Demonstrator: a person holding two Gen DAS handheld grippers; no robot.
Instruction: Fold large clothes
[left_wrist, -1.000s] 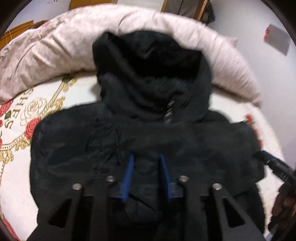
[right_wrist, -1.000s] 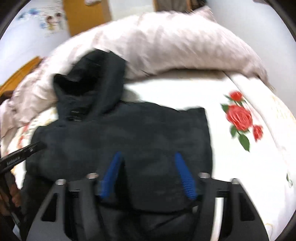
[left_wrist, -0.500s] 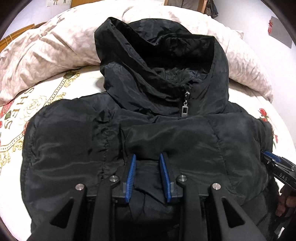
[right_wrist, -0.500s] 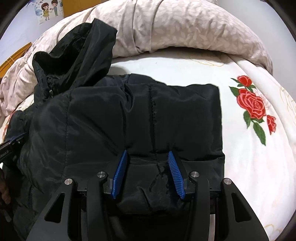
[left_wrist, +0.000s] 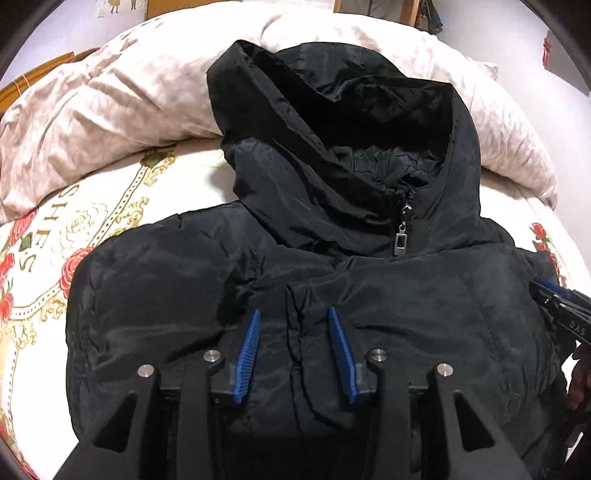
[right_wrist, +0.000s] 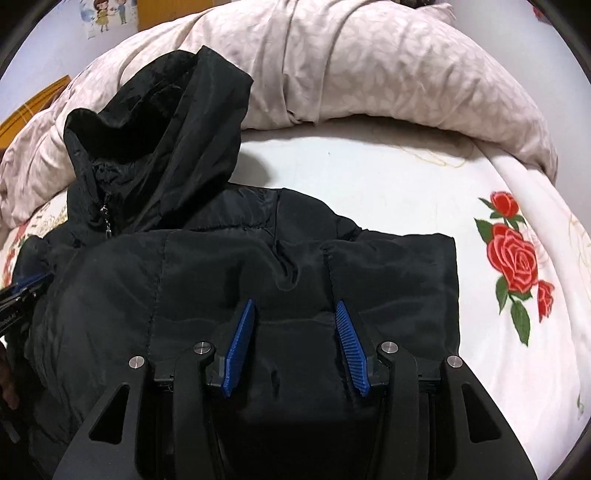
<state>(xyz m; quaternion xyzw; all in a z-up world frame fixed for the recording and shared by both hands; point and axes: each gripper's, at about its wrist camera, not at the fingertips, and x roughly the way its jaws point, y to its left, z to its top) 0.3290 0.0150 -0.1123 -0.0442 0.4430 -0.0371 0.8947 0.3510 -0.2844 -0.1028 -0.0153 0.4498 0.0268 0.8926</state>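
Note:
A black padded hooded jacket (left_wrist: 369, 288) lies on the bed, its hood (left_wrist: 332, 129) against the duvet and its zip pull (left_wrist: 400, 240) at the collar. The lower part is folded up over the body, with a straight folded edge (right_wrist: 424, 240) in the right wrist view. My left gripper (left_wrist: 293, 312) sits low over the fold. Its jaws are opening, and a slack ridge of fabric lies between them without being pressed. My right gripper (right_wrist: 295, 302) is shut on a thick bunch of the jacket (right_wrist: 221, 277). The right gripper's fingers (left_wrist: 554, 295) show at the edge of the left wrist view.
A crumpled pale duvet (right_wrist: 369, 66) is heaped along the far side of the bed. The white sheet (right_wrist: 369, 177) has red roses (right_wrist: 513, 258) to the right of the jacket and gold lettering (left_wrist: 29, 254) to the left. A person's hand (left_wrist: 580, 376) holds the right gripper.
The left jaws have widened and let go of the fabric fold. Both grippers have come down and forward over the jacket, the right one keeping its grip.

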